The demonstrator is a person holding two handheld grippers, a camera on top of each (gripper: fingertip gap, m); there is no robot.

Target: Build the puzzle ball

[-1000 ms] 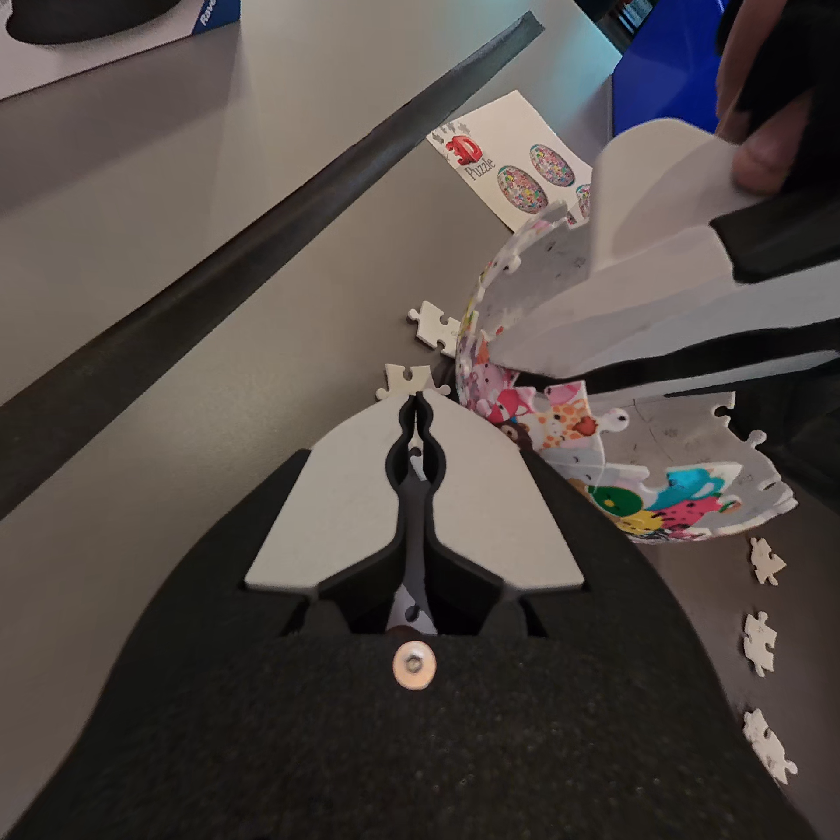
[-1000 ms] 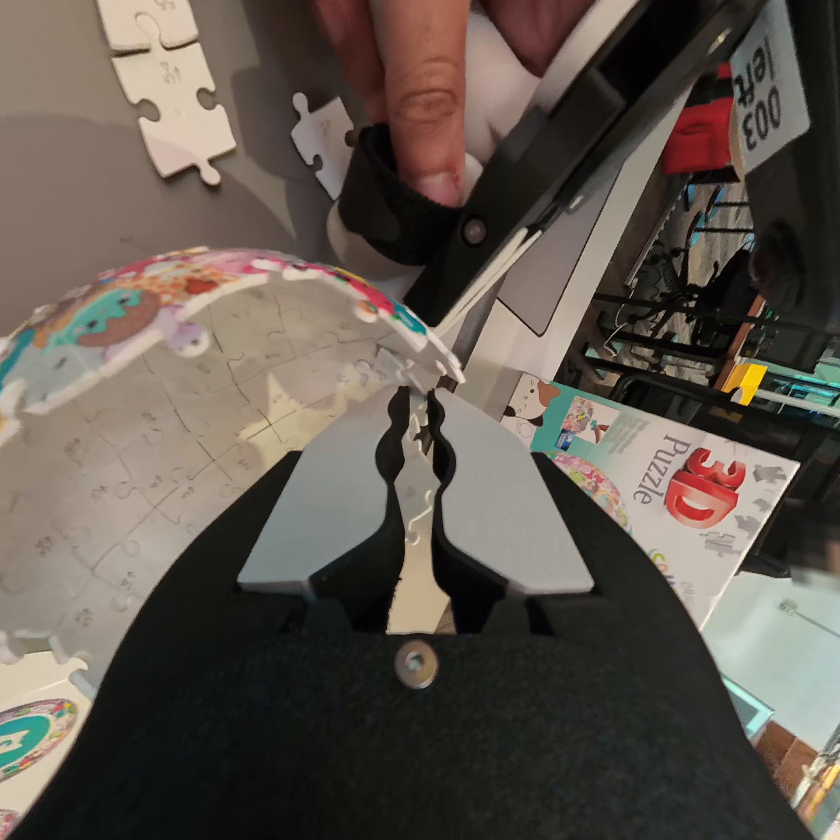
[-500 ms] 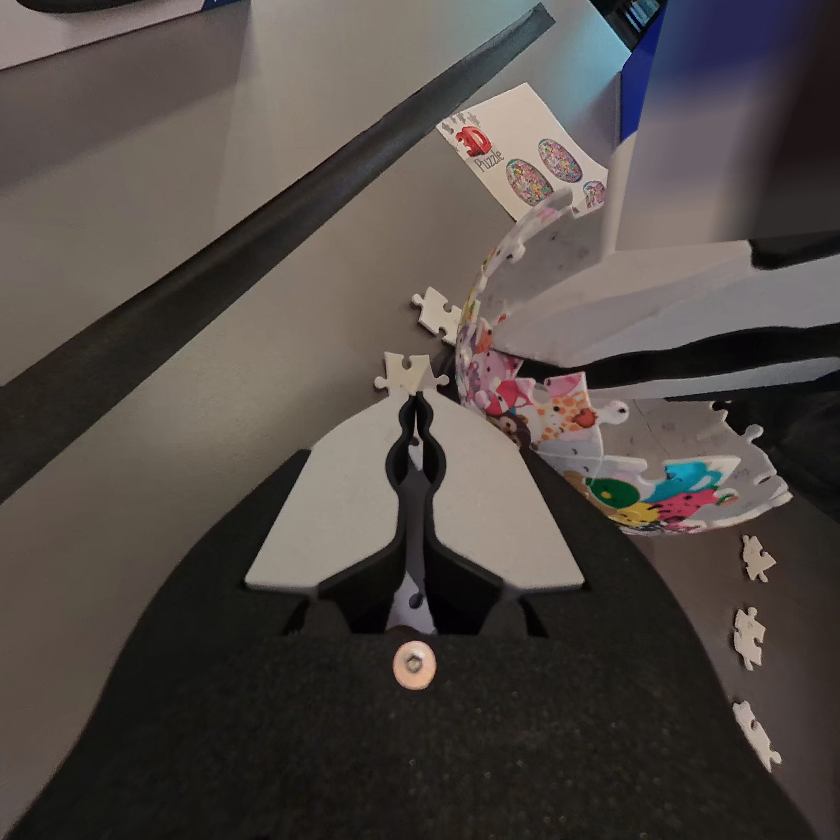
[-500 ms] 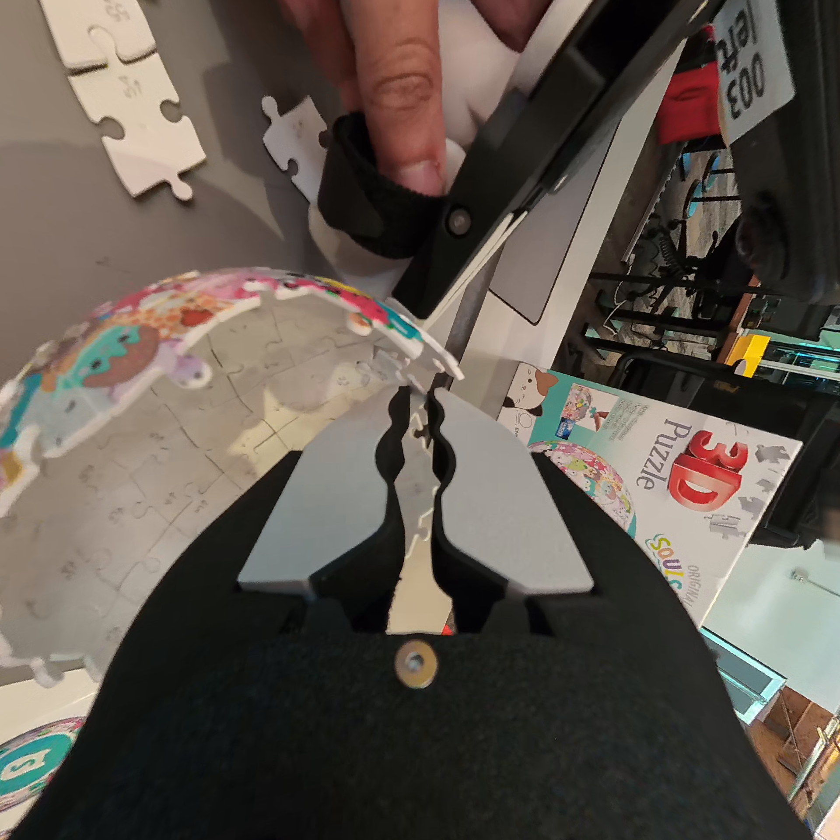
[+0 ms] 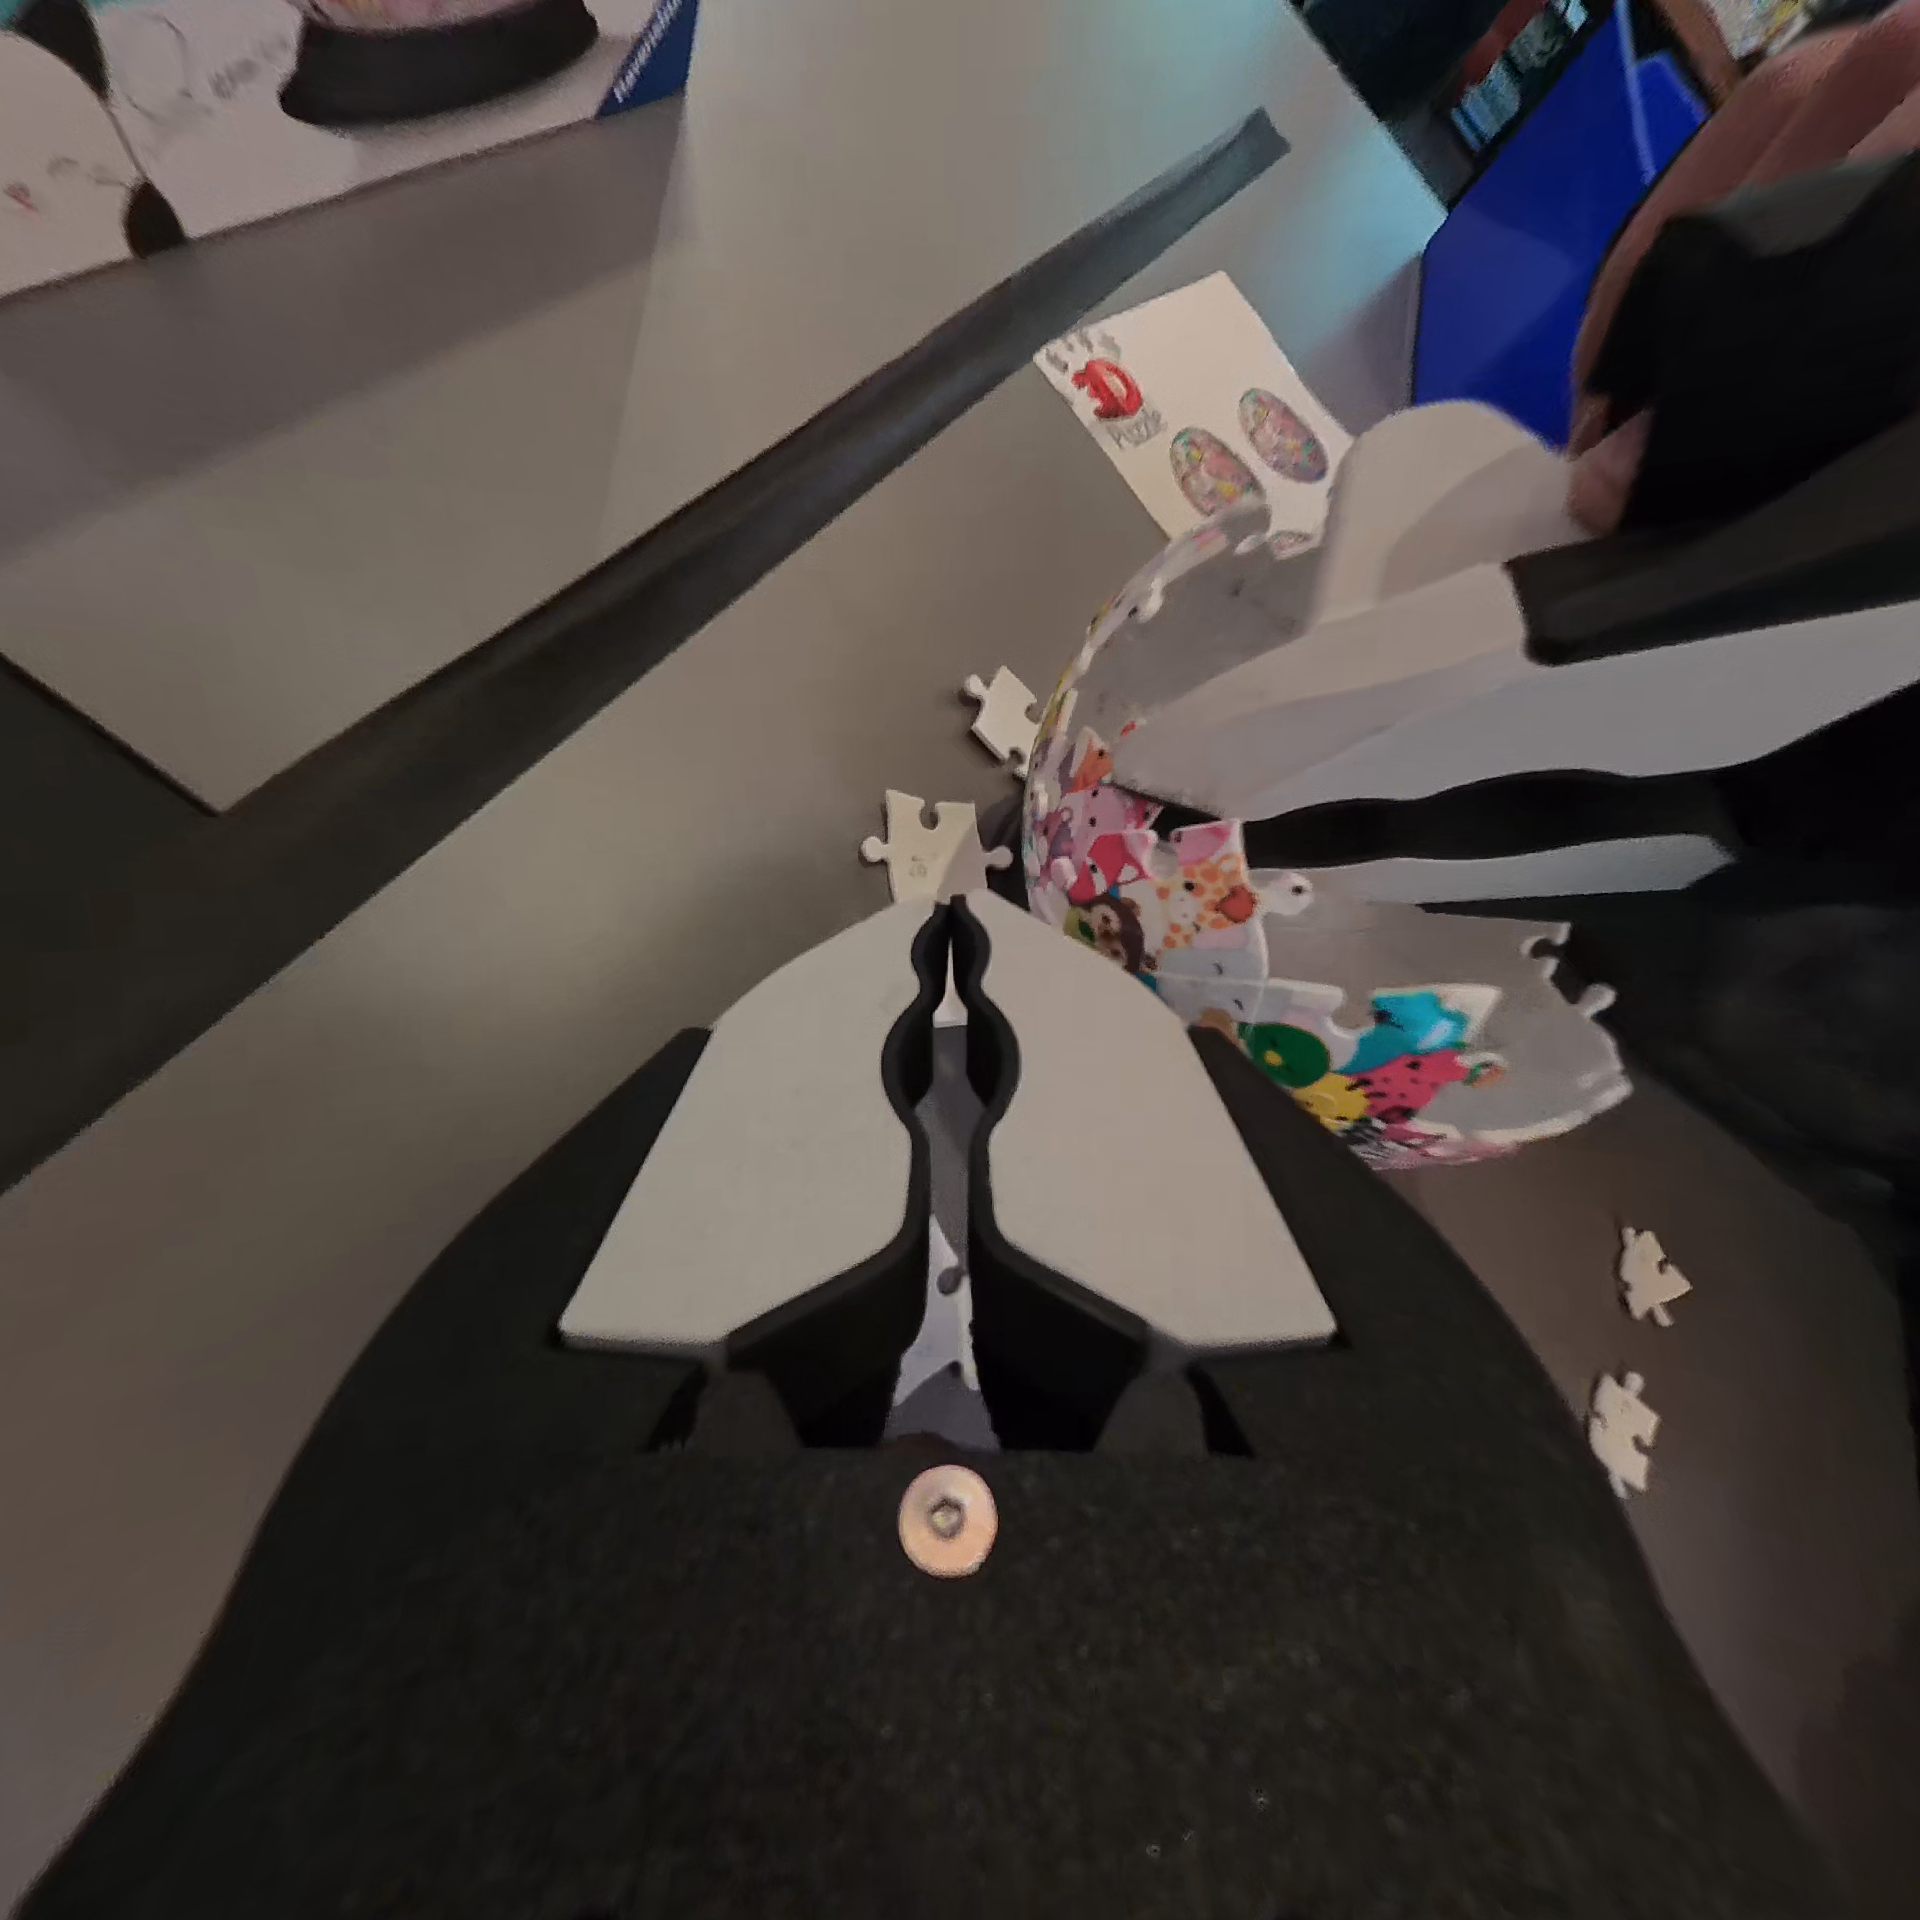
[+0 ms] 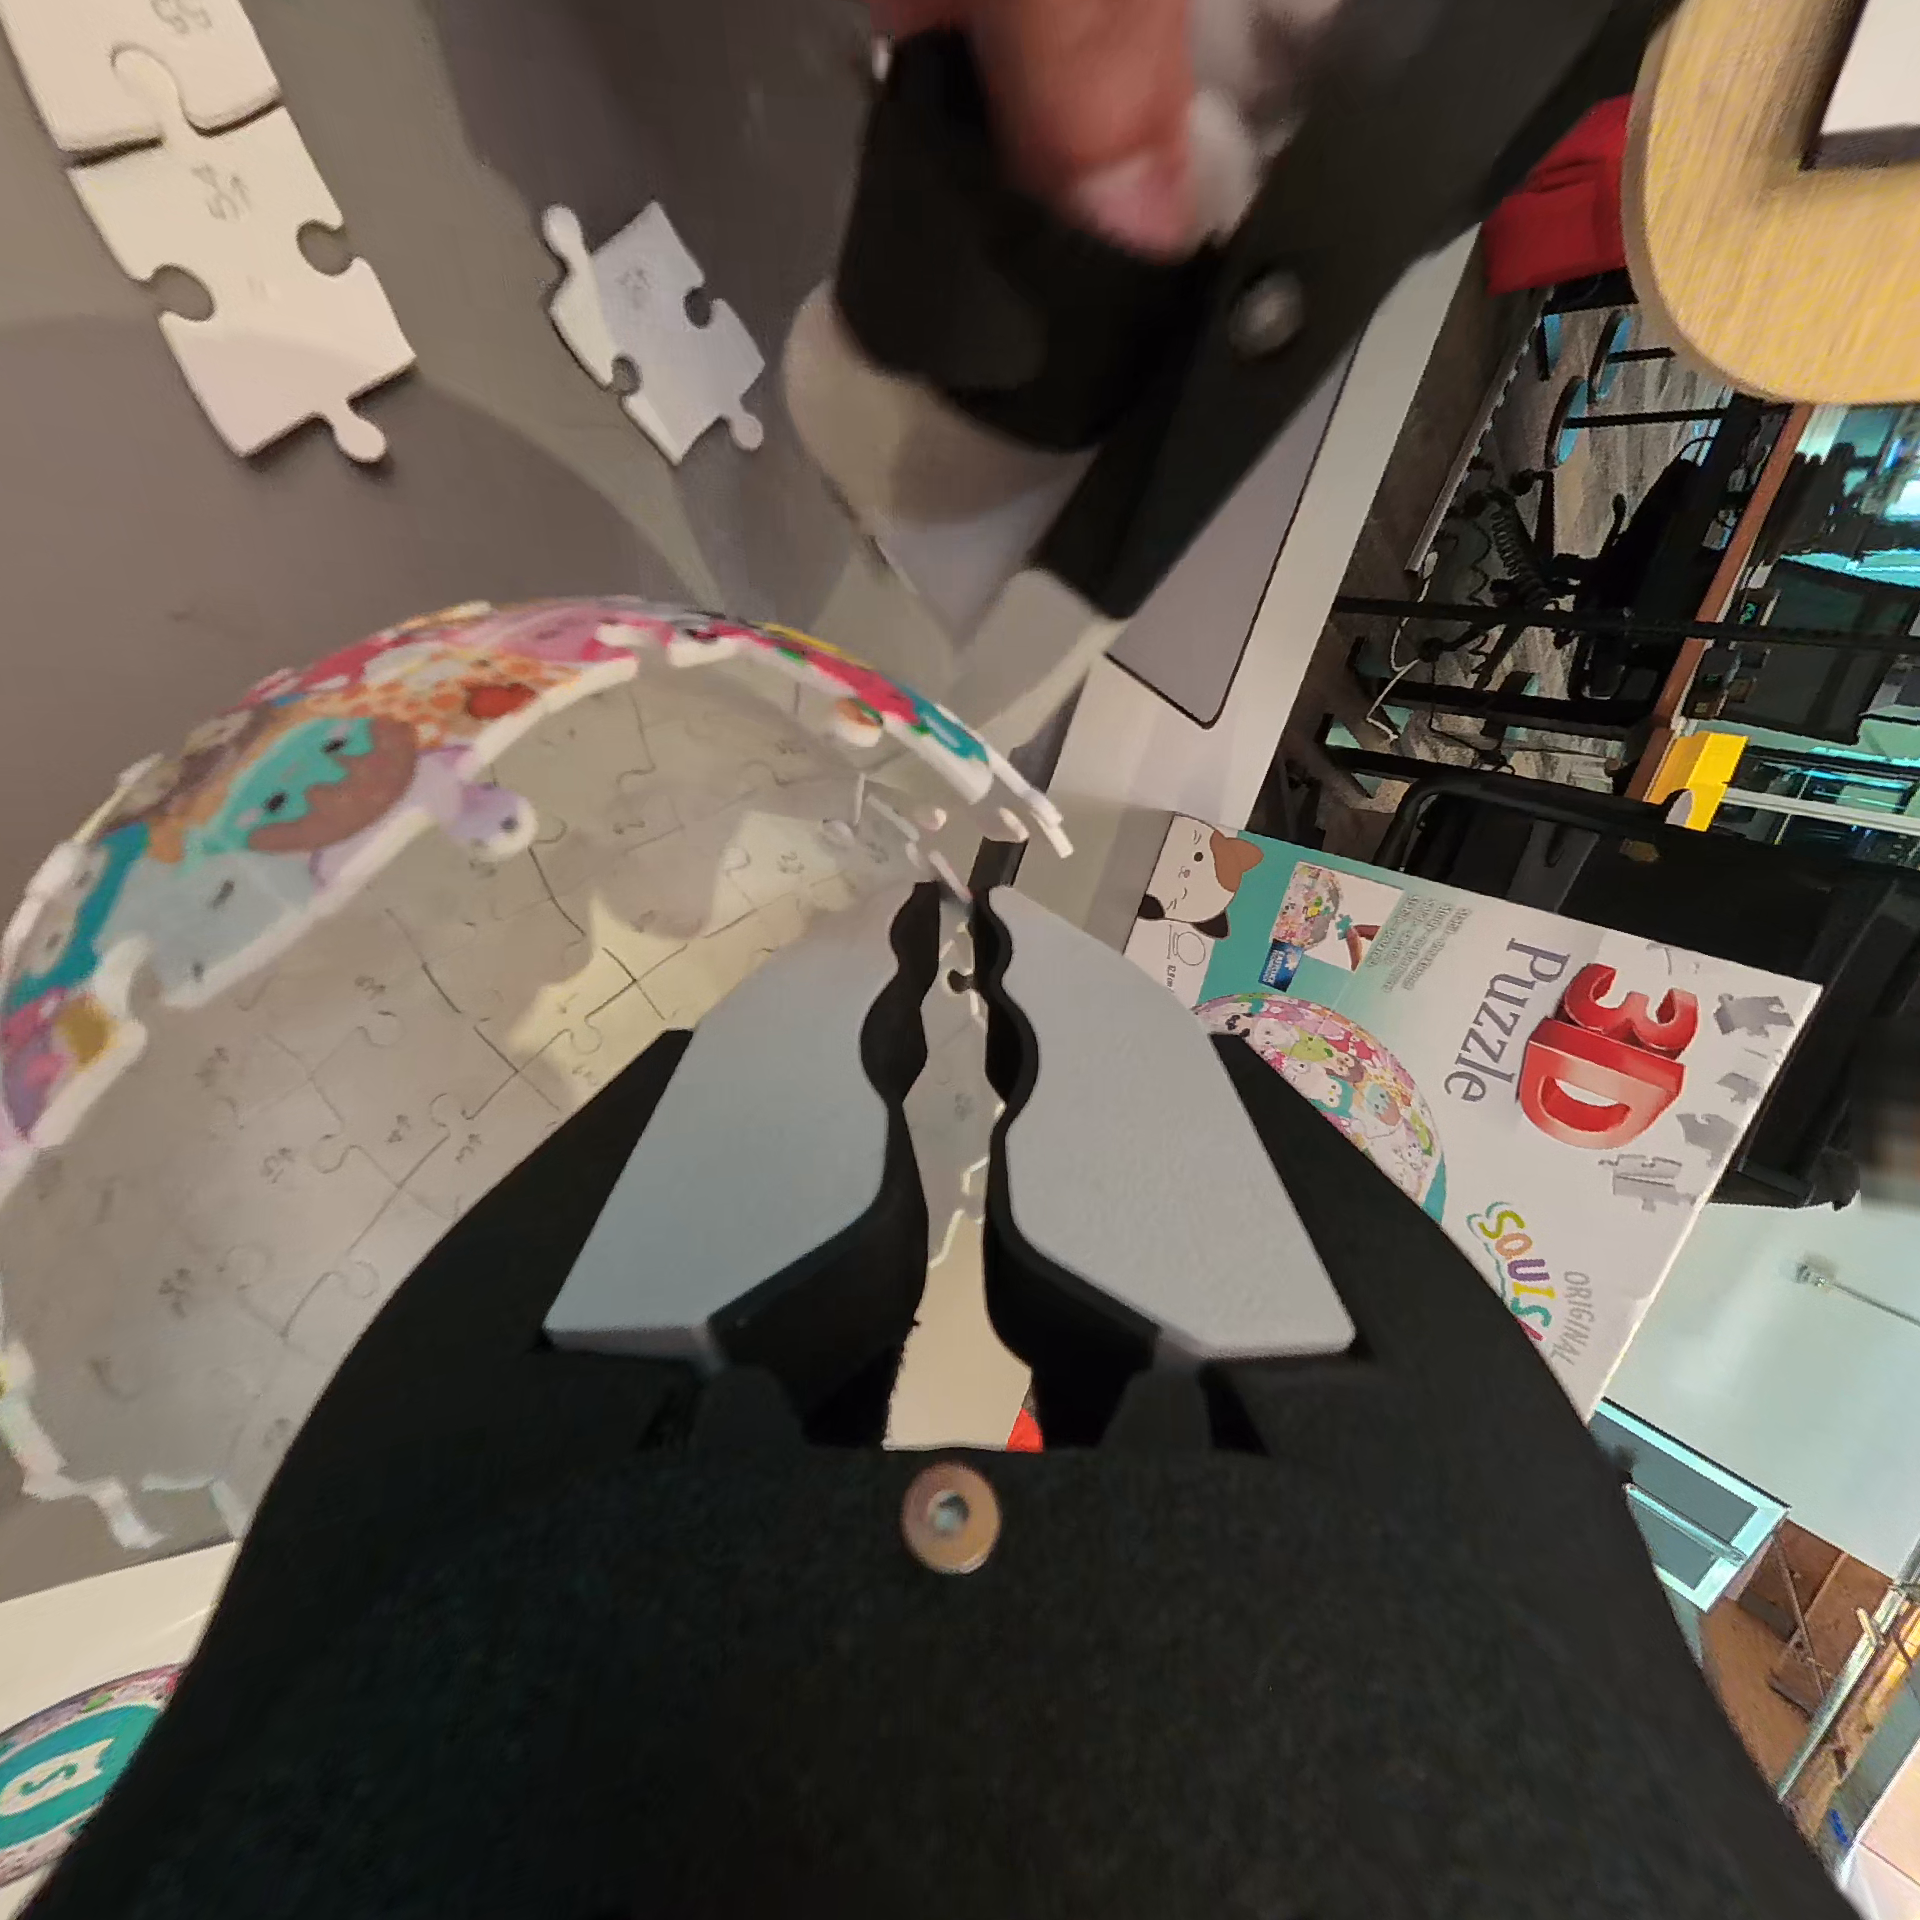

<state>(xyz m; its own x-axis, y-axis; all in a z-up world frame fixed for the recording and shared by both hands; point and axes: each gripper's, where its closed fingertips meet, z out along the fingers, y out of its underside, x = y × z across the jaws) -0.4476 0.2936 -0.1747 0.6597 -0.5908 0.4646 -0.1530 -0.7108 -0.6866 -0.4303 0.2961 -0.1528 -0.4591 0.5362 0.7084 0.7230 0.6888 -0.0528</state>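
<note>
Your left tool [image 5: 950, 914] is pinched closed on a white puzzle piece [image 5: 928, 844] just beside the half-built puzzle ball [image 5: 1226, 956], which your right tool [image 6: 954, 906] grips by its rim above the grey counter [image 5: 520, 935].

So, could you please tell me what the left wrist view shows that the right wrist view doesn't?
Only the left wrist view shows the dark strip across the table and two loose pieces lying right of the left gripper, shut on a puzzle piece. Only the right wrist view shows the puzzle box, the joined white pieces and the room beyond. Both show the half-built puzzle ball, whose edge the right gripper grips.
</note>
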